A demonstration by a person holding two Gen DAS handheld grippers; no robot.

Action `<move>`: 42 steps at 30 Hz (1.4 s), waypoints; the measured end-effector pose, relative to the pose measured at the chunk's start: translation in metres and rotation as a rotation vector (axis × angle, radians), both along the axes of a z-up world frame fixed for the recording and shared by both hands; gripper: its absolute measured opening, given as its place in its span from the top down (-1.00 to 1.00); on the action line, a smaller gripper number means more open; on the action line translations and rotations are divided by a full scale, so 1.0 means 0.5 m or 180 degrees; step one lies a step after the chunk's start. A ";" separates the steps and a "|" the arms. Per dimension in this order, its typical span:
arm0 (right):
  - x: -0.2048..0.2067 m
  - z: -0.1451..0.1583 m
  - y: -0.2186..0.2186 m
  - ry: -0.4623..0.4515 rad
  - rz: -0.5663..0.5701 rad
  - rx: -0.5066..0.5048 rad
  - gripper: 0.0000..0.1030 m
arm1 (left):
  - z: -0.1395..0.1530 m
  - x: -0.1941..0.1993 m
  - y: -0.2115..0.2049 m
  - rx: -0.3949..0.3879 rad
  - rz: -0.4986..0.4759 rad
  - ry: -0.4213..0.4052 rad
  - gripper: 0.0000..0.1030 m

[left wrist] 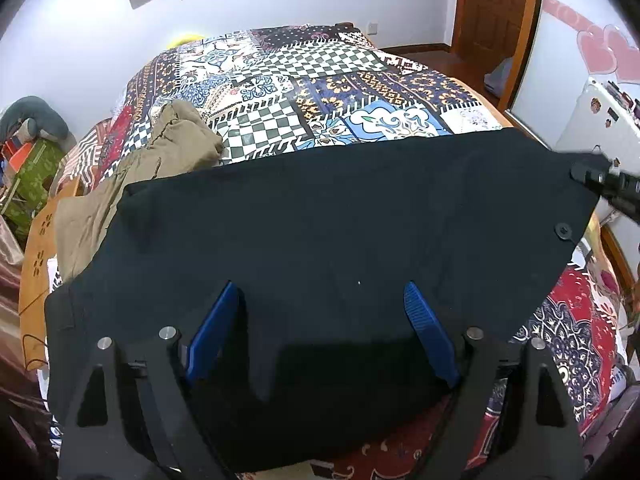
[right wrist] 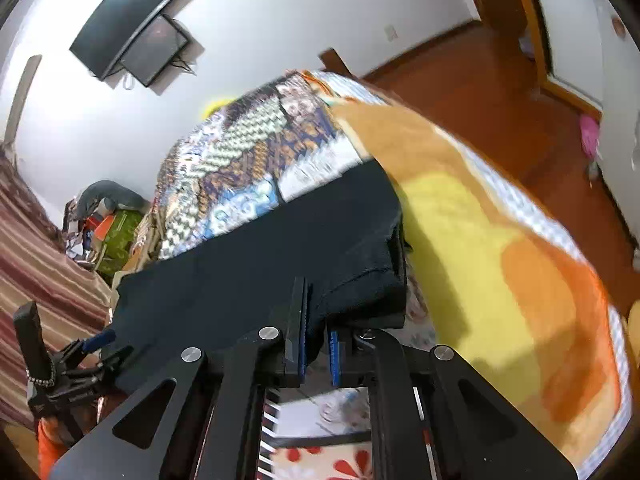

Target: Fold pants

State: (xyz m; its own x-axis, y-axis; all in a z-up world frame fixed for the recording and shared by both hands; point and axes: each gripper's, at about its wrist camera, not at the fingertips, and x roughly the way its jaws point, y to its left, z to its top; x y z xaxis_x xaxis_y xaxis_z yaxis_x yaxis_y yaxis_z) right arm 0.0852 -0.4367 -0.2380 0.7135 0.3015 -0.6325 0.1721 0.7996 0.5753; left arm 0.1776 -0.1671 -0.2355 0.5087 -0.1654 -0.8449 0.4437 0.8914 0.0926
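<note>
Black pants (left wrist: 320, 220) lie spread across the near end of a bed with a patchwork cover (left wrist: 320, 80). My left gripper (left wrist: 320, 300) is open, its blue pads (left wrist: 212, 332) wide apart over the near part of the pants. My right gripper (right wrist: 318, 340) is shut on a bunched edge of the pants (right wrist: 280, 252) at their right corner; it shows at the right edge of the left wrist view (left wrist: 608, 184). A black button (left wrist: 563, 231) sits near that corner. The left gripper shows at the lower left of the right wrist view (right wrist: 96, 344).
Tan trousers (left wrist: 160, 152) lie heaped at the pants' left. A wooden bed frame (left wrist: 38, 248), clutter and a green box (left wrist: 36, 172) are at the left. A yellow-orange blanket (right wrist: 500, 240) hangs off the bed's right side. There is a wooden floor (right wrist: 500, 92) and a door (left wrist: 496, 4).
</note>
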 end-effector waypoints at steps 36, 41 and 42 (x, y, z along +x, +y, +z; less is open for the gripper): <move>0.201 0.190 0.474 -0.0662 0.1877 -0.0471 0.87 | 0.079 -0.060 0.399 -0.0815 0.1314 -0.0348 -0.66; 0.183 0.100 0.547 -0.0250 0.2299 -0.0499 0.86 | 0.077 -0.068 0.416 -0.0812 0.1398 -0.0344 -0.66; 0.179 0.086 0.554 -0.0182 0.2365 -0.0528 0.86 | 0.076 -0.067 0.418 -0.0814 0.1411 -0.0346 -0.66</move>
